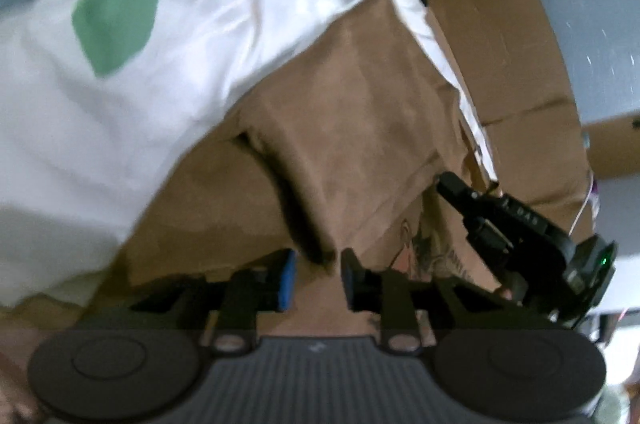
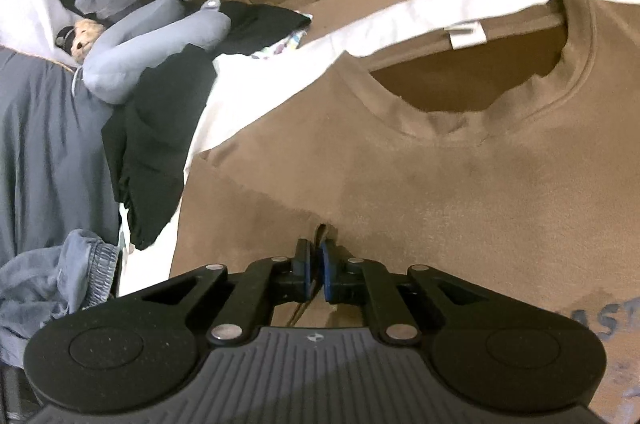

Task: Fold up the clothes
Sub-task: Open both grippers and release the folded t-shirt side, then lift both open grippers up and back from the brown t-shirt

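Right tongs (image 2: pixel 316 264) pinching brown tee (image 2: pixel 440 192) fold; left tongs (image 1: pixel 318 278) part-open, fabric between

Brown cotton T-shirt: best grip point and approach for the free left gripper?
Probably the raised fold ridge of the brown cotton T-shirt just ahead of the left gripper, come at from the near side, angled down. The ridge stands proud of the flat cloth, so fingers can straddle it. The right gripper already pinches a similar tuck.

White sheet (image 2: pixel 256 80), brown T-shirt (image 2: pixel 460 184) lying on it
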### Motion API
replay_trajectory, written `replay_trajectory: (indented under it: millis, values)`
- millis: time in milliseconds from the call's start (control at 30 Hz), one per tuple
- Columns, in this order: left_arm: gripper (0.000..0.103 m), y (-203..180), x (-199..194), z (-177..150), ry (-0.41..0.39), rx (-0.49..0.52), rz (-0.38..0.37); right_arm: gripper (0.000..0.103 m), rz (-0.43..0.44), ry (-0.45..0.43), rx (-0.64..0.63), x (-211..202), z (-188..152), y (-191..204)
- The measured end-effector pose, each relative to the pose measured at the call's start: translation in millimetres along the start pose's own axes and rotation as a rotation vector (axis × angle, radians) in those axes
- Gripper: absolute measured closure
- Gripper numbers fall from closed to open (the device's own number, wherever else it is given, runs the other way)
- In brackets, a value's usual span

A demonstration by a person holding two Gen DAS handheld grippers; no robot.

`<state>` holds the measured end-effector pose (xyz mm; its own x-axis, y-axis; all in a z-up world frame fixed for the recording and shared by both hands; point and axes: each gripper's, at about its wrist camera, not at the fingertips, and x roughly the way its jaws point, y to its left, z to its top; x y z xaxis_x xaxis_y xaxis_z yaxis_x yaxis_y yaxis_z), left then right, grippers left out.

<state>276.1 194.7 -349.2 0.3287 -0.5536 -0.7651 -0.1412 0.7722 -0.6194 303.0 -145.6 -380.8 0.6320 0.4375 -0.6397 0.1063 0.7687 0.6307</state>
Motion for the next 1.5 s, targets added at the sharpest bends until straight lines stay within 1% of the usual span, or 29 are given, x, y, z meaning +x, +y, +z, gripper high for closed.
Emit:
replay_trajectory:
  millis: [67, 200, 267, 367, 433, 500, 533, 600, 700, 767, 833, 933, 967, 1000, 1033, 1067, 1100, 1133, 1200, 1233, 1267, 1300, 1333, 1367, 1400, 1433, 1467, 1500]
  values:
    - [0.077, -10, -12, 1, -0.021, 0.055, 0.021, 0.097, 0.013, -0.009, 0.007, -5, -2, 1]
    - [0.078, -25, -27, 16, -0.114, 0.126, 0.044, 0.097, 0.043, -0.015, 0.016, -10, -5, 6]
    - [0.078, -26, -25, 23, -0.135, 0.134, 0.052, 0.097, 0.063, -0.007, 0.016, -10, -7, 10]
    - [0.078, -28, -13, 33, -0.146, 0.14, 0.078, 0.097, 0.078, 0.017, 0.012, -4, -14, 17]
    - [0.079, -23, -5, 34, -0.144, 0.109, 0.133, 0.097, 0.087, 0.034, 0.008, 1, -18, 22]
    - [0.085, -15, -5, 32, -0.137, 0.087, 0.166, 0.097, 0.095, 0.053, 0.002, 5, -24, 27]
    - [0.086, -13, -6, 31, -0.147, 0.084, 0.181, 0.097, 0.094, 0.064, -0.007, 8, -27, 31]
    - [0.094, -6, -8, 30, -0.153, 0.056, 0.193, 0.097, 0.082, 0.099, -0.034, 15, -34, 39]
    - [0.095, -3, -11, 33, -0.169, 0.049, 0.222, 0.098, 0.067, 0.158, -0.08, 27, -49, 50]
    - [0.095, 0, -14, 34, -0.185, 0.036, 0.236, 0.096, 0.053, 0.181, -0.113, 31, -57, 55]
    - [0.101, 5, -17, 34, -0.195, 0.019, 0.247, 0.094, 0.038, 0.196, -0.128, 31, -60, 57]
    - [0.101, 6, -18, 32, -0.204, -0.003, 0.267, 0.094, 0.023, 0.226, -0.124, 27, -58, 58]
    - [0.099, 4, -19, 31, -0.203, -0.008, 0.274, 0.095, 0.018, 0.233, -0.13, 25, -57, 59]
    - [0.095, 3, -20, 30, -0.202, -0.013, 0.281, 0.096, 0.017, 0.238, -0.134, 23, -55, 60]
    - [0.094, -1, -22, 29, -0.205, -0.002, 0.283, 0.097, 0.02, 0.24, -0.137, 18, -53, 60]
    - [0.092, -5, -23, 27, -0.208, 0.009, 0.285, 0.096, 0.022, 0.239, -0.14, 13, -50, 59]
    - [0.088, -9, -26, 26, -0.208, 0.022, 0.288, 0.095, 0.023, 0.238, -0.142, 8, -47, 60]
    - [0.085, -14, -29, 25, -0.209, 0.034, 0.291, 0.092, 0.021, 0.24, -0.145, 3, -44, 60]
    - [0.075, -24, -34, 25, -0.206, 0.057, 0.297, 0.081, 0.014, 0.249, -0.152, -6, -37, 60]
    - [0.071, -29, -37, 24, -0.206, 0.067, 0.305, 0.068, 0.009, 0.262, -0.156, -10, -32, 60]
    - [0.061, -34, -40, 23, -0.206, 0.075, 0.318, 0.065, 0.004, 0.276, -0.161, -15, -26, 60]
    - [0.05, -39, -44, 23, -0.206, 0.083, 0.331, 0.065, 0.007, 0.287, -0.158, -21, -19, 60]
    - [0.045, -45, -47, 21, -0.198, 0.091, 0.347, 0.063, 0.011, 0.292, -0.153, -28, -11, 60]
    - [0.04, -51, -50, 20, -0.189, 0.099, 0.364, 0.057, 0.011, 0.294, -0.153, -35, -4, 62]
    - [0.04, -58, -53, 20, -0.167, 0.104, 0.369, 0.056, 0.006, 0.292, -0.155, -44, 3, 64]
    - [0.04, -65, -56, 20, -0.145, 0.109, 0.375, 0.053, 0.001, 0.288, -0.156, -54, 10, 66]
    - [0.037, -72, -59, 19, -0.123, 0.114, 0.38, 0.043, -0.005, 0.285, -0.156, -63, 17, 69]
    - [0.032, -79, -65, 19, -0.116, 0.1, 0.382, 0.037, -0.017, 0.287, -0.154, -72, 22, 71]
